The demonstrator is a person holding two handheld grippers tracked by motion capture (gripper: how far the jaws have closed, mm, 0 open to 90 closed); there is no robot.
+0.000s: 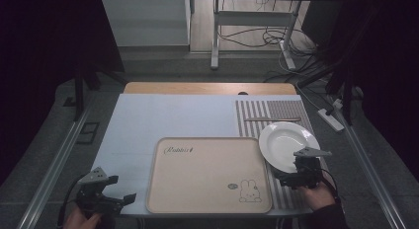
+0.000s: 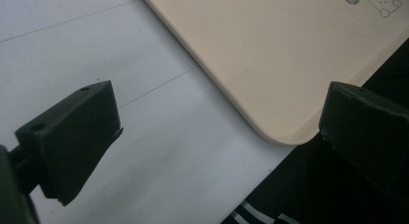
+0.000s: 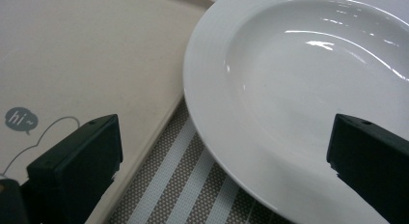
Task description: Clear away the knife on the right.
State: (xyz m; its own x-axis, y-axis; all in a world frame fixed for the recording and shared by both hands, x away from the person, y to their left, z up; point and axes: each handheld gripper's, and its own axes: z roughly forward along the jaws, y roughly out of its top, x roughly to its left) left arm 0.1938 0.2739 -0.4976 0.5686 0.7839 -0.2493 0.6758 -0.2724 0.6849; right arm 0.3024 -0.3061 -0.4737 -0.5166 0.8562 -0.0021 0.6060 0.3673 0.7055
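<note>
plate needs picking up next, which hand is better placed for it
Right. The right tool is open at the near rim of the white plate, its jaws either side of the rim. The left tool sits across the beige tray, far from it.

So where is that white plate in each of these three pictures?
High view: the white plate lies at the right, on the striped mat, its left edge over the beige tray.
Left gripper view: not in it; the tray's corner is.
Right gripper view: the plate covers the upper right, between the open jaws.
Shared landmark: the beige tray with its rabbit drawing.
</note>
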